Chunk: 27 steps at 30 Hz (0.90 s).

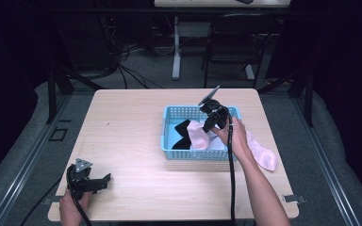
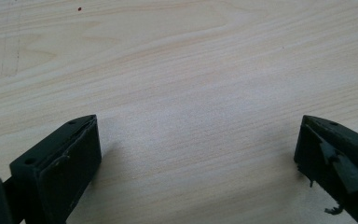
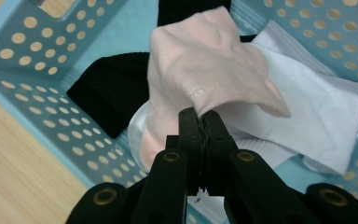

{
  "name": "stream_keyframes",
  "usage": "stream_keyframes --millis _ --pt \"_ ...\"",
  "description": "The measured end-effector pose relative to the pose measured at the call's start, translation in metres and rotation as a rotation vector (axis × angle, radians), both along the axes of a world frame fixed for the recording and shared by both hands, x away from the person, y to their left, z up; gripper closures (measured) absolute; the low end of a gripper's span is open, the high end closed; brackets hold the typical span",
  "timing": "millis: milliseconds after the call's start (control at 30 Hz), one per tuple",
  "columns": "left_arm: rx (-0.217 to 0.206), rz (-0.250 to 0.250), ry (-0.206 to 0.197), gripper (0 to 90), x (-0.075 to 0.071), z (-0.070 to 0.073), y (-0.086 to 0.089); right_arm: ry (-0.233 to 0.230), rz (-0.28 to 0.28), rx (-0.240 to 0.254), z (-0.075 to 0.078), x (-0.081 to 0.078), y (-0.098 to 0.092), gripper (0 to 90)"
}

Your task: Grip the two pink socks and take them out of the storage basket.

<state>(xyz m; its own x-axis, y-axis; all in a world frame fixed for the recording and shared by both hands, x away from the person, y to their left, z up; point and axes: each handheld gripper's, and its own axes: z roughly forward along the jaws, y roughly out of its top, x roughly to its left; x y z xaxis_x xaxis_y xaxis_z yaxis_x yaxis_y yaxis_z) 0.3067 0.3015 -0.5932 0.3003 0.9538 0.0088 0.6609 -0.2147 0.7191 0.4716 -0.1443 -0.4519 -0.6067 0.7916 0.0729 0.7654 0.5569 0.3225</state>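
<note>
Two hand-held grippers are in use. Right hand-held gripper (image 3: 204,122) has its jaws pressed together on a fold of a pink sock (image 3: 200,70), held over the light blue perforated basket (image 1: 168,151) on the wooden surface (image 1: 122,141). Black sock (image 3: 112,91) and white sock (image 3: 326,112) lie inside the basket beneath it. Another pink sock (image 1: 264,153) lies on the surface just right of the basket. Left hand-held gripper (image 2: 196,158) sits at the near left corner, jaws spread, nothing between them.

Pink sock (image 3: 200,70), perforated blue basket (image 3: 37,60).
</note>
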Motion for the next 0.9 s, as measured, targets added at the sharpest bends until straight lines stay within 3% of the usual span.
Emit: stream_keyframes --millis 300,533,900 --pt "-0.001 0.0 0.002 0.5 0.0 0.0 0.0 -0.082 -0.012 0.02 0.029 -0.015 -0.013 88.5" --pt "0.0 -0.001 0.002 0.5 0.0 0.0 0.0 -0.118 -0.013 0.022 0.049 -0.029 -0.026 88.4" --pt "-0.001 0.0 0.002 0.5 0.0 0.0 0.0 -0.177 -0.031 0.029 0.08 -0.063 -0.042 88.4"
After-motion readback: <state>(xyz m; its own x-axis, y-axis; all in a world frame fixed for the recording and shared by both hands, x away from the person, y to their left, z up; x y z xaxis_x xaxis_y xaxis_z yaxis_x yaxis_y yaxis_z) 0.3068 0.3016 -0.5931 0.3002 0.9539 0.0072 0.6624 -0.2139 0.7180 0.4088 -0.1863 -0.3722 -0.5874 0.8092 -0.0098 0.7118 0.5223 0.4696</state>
